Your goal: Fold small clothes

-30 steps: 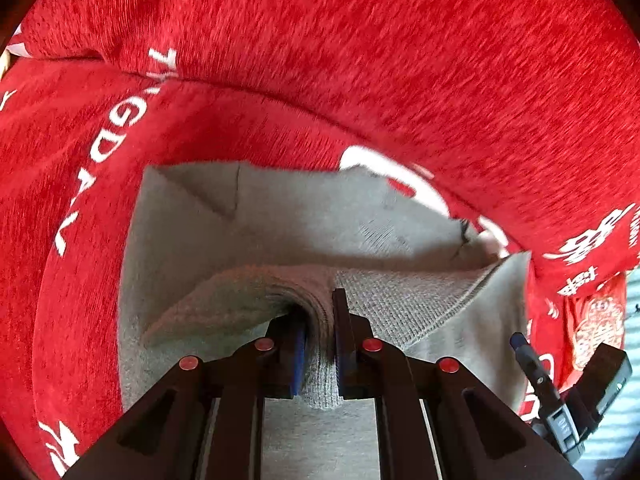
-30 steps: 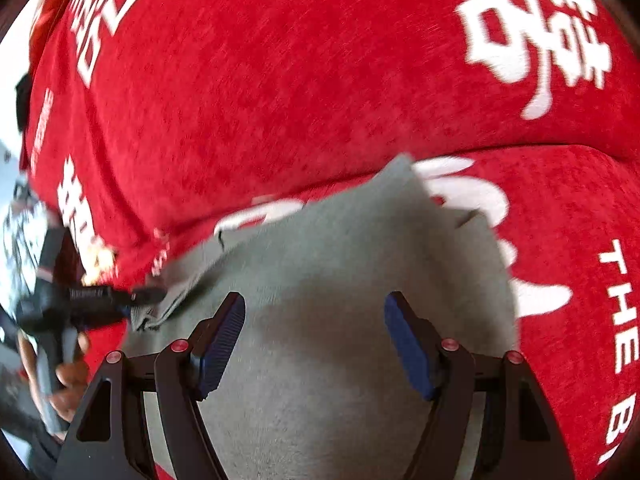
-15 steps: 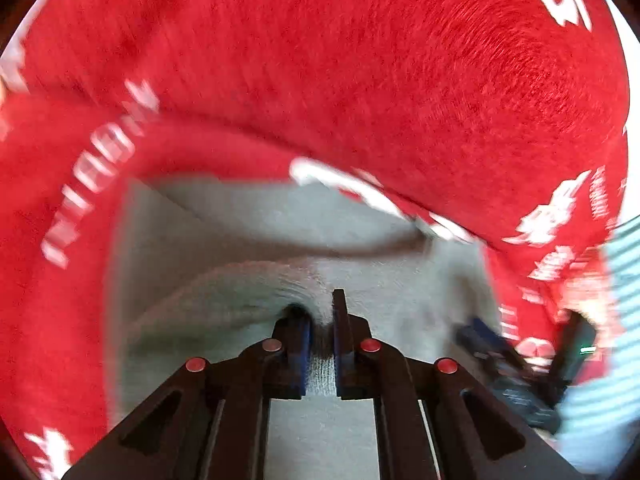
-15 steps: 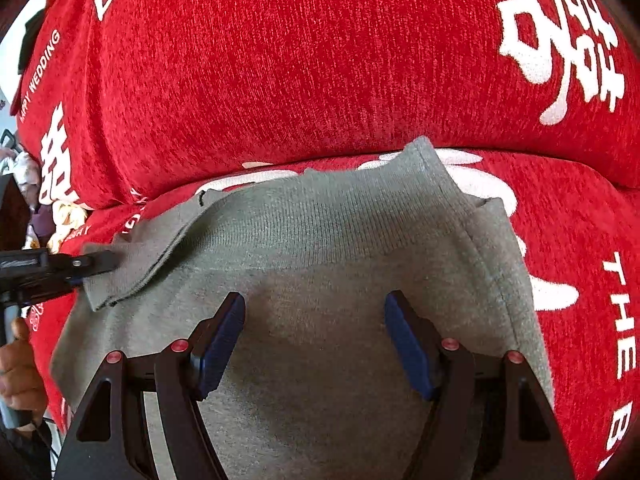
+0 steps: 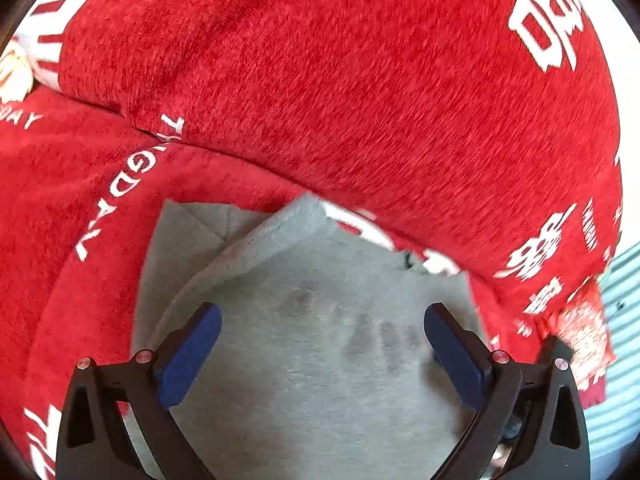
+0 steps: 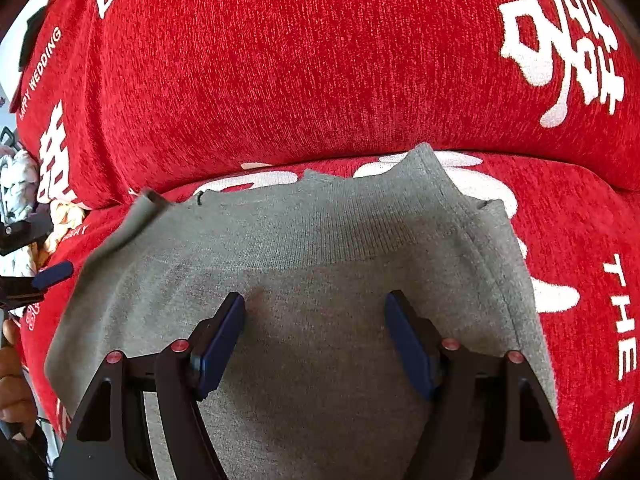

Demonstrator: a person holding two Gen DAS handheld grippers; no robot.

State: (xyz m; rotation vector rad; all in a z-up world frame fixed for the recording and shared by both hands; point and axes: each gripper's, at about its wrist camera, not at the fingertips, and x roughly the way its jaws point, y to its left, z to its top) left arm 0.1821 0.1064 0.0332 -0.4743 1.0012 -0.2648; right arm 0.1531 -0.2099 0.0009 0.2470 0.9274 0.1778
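Observation:
A small grey knit garment (image 5: 320, 380) lies on the red sofa seat (image 5: 72, 200), one flap folded over so its edge (image 5: 276, 236) runs diagonally. My left gripper (image 5: 322, 312) hovers above it with its jaws opening wide; nothing is pinched between the blue pads (image 5: 192, 344). In the right wrist view the same garment (image 6: 340, 232) shows its ribbed band toward the backrest. My right gripper (image 6: 315, 298) stands open just above the cloth, gripping nothing. The left gripper's blue fingertip (image 6: 52, 274) shows at the left edge, with a person's hand (image 6: 10, 380) below it.
A plump red back cushion (image 5: 360, 100) with white lettering rises directly behind the garment, also filling the top of the right wrist view (image 6: 300, 80). Pale, cream-coloured items (image 6: 18, 188) sit off the sofa's left end. A light striped surface (image 5: 618, 280) lies past its right end.
The left gripper was shut on a pinched grey fold; it has let go, spread its jaws wide and drawn back upward. The flap now rests flat. The right gripper stays open.

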